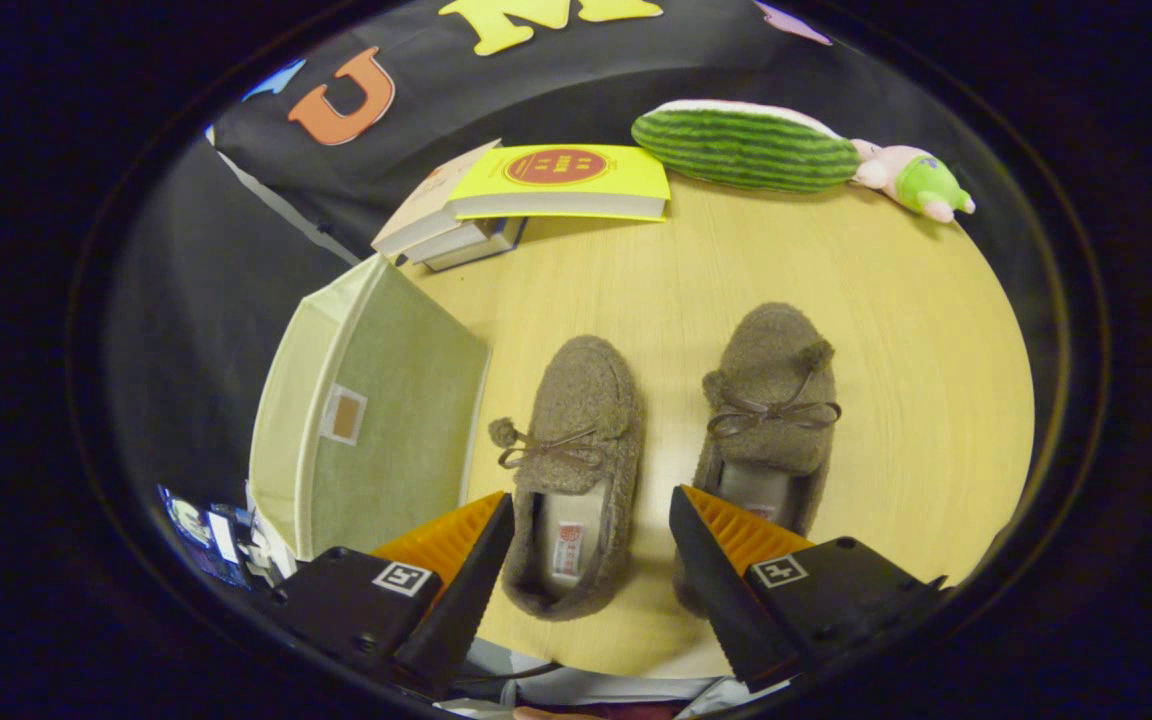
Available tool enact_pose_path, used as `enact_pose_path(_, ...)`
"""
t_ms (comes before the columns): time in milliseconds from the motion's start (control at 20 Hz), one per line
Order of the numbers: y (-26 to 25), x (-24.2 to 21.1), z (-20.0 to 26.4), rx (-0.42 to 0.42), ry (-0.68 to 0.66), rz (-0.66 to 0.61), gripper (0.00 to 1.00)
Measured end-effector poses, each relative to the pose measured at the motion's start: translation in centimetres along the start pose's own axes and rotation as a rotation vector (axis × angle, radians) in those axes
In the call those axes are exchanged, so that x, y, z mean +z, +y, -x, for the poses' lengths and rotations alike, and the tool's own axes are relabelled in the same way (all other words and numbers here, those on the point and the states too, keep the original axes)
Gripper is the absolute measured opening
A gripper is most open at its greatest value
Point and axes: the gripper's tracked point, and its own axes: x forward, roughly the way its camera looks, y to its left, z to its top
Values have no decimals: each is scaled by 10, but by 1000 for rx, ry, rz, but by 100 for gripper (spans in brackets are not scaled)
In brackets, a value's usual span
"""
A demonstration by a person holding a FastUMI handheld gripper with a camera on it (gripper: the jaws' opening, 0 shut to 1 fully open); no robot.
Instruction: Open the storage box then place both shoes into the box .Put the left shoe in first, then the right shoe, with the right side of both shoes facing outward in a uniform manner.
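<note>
Two brown fleecy slippers with bow laces lie side by side on the wooden table, toes pointing away from me. The left shoe [571,470] lies between my fingers, its heel end below them. The right shoe [771,420] sits just ahead of the right finger, which covers part of its heel. A pale green fabric storage box [376,410] with a small label stands left of the left shoe, its lid down. My gripper [591,510] hovers above the shoes, open, with nothing pressed between its fingers.
A stack of books [536,190] with a yellow one on top lies at the table's far edge. A green striped watermelon-like cushion [746,148] and a small pink-green plush toy [916,180] lie beyond the shoes to the right. Bare tabletop [896,340] spreads right of the shoes.
</note>
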Motion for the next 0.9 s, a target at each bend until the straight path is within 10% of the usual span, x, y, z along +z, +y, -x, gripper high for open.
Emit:
enact_pose_path(450, -15, -12, -35, -165, 143, 117, 73)
enact_pose_path(750, -9, -13, -31, -147, 121, 42, 9)
enact_pose_path(900, 0, -1, -2, -141, 58, 27, 7)
